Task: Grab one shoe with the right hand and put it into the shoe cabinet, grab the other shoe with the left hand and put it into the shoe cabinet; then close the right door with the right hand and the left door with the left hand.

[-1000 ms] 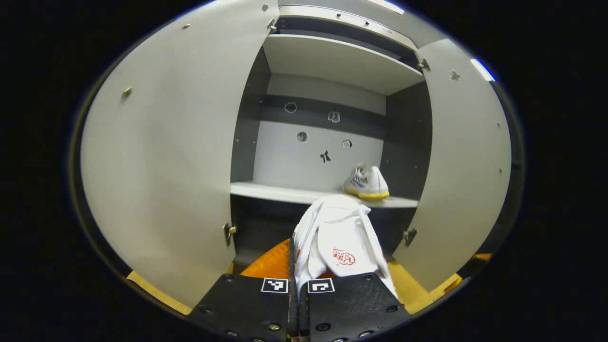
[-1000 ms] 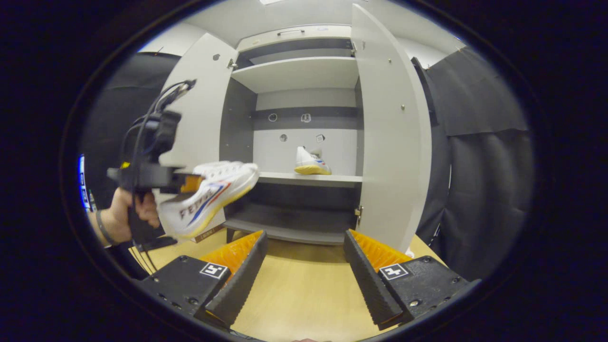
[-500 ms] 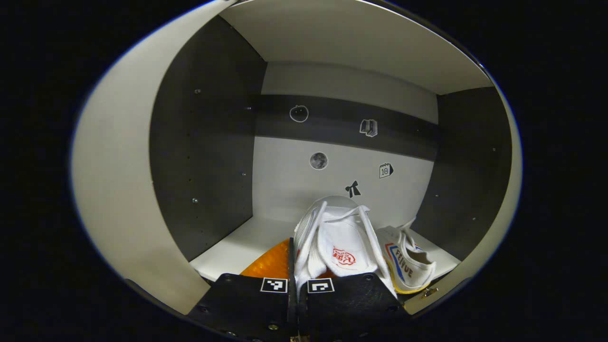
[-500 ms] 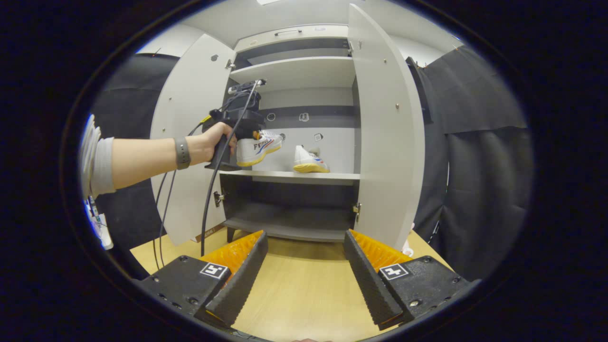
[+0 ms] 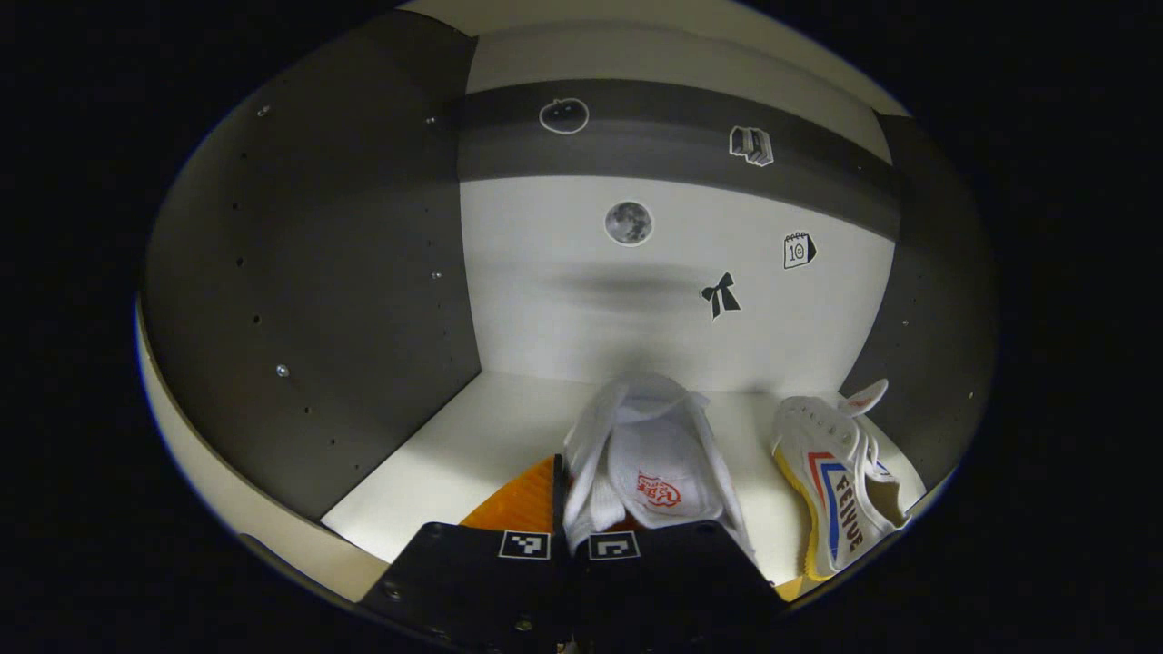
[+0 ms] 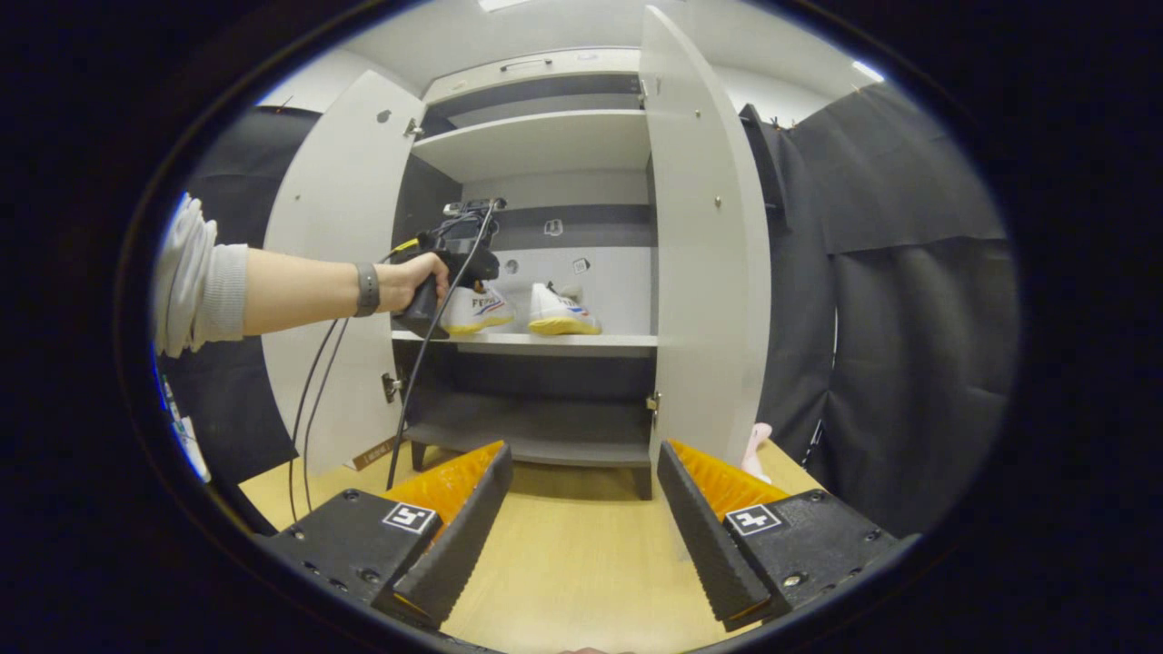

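Observation:
In the left gripper view my left gripper (image 5: 569, 538) is shut on a white shoe (image 5: 647, 459) with a red mark on its tongue, deep inside the shoe cabinet and low over the middle shelf (image 5: 459, 450). The other white shoe (image 5: 840, 486), yellow-soled with red and blue stripes, lies on that shelf just to the right. The right gripper view shows a hand holding the left gripper (image 6: 454, 263) with its shoe (image 6: 477, 312) at shelf level, beside the second shoe (image 6: 561, 313). My right gripper (image 6: 581, 509) stands open over the wooden floor, holding nothing.
Both cabinet doors stand open: the left door (image 6: 332, 272) behind the person's arm (image 6: 291, 291), the right door (image 6: 700, 254) edge-on toward me. A cable (image 6: 409, 381) hangs from the left gripper. Black curtain (image 6: 909, 318) hangs at the right. A lower shelf (image 6: 536, 440) sits beneath.
The left gripper has carried its shoe forward from in front of the cabinet into it and lowered it toward the middle shelf beside the other shoe. The right gripper stayed open, shifting slightly.

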